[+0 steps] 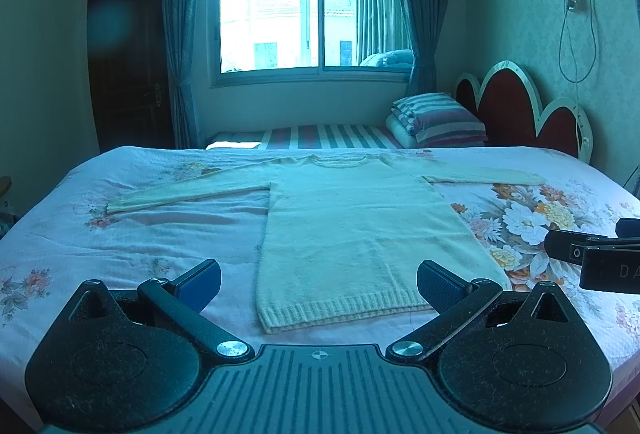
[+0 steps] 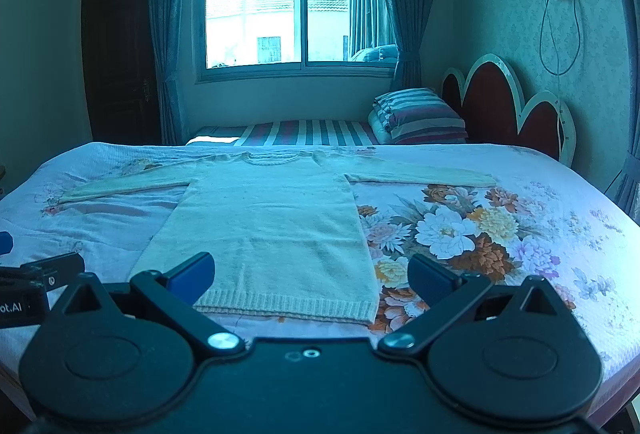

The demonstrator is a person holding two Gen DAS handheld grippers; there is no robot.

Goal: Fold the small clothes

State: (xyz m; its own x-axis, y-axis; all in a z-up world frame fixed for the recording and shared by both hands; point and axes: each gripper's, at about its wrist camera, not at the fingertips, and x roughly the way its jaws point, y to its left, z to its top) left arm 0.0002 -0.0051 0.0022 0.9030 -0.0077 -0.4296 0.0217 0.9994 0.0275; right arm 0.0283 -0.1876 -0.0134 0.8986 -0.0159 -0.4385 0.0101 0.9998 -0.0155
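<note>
A pale cream knitted long-sleeved sweater (image 1: 344, 234) lies flat and face up on a bed covered by a white quilted bedspread printed with pink, orange and white flowers (image 1: 528, 222), its ribbed hem nearest the cameras, its round neckline toward the window and both sleeves stretched straight out to the sides. The left gripper (image 1: 319, 284), black with dark ribbed pads, hovers just short of the hem with its fingers spread wide, one to each side of the hem's width, gripping nothing. The right gripper (image 2: 311, 274) is likewise spread wide and empty, poised over the hem's right part, its right finger above the flower print just beside the sweater's edge. In the left wrist view the side of the right gripper shows at the right edge with the white letters "DA" readable; in the right wrist view the left gripper's body at the left edge carries lettering ending "ot.AI". Beyond the bed stand a striped folded blanket stack (image 1: 438, 120), a red scalloped headboard (image 1: 520, 106) and a bright curtained window (image 1: 308, 10).
</note>
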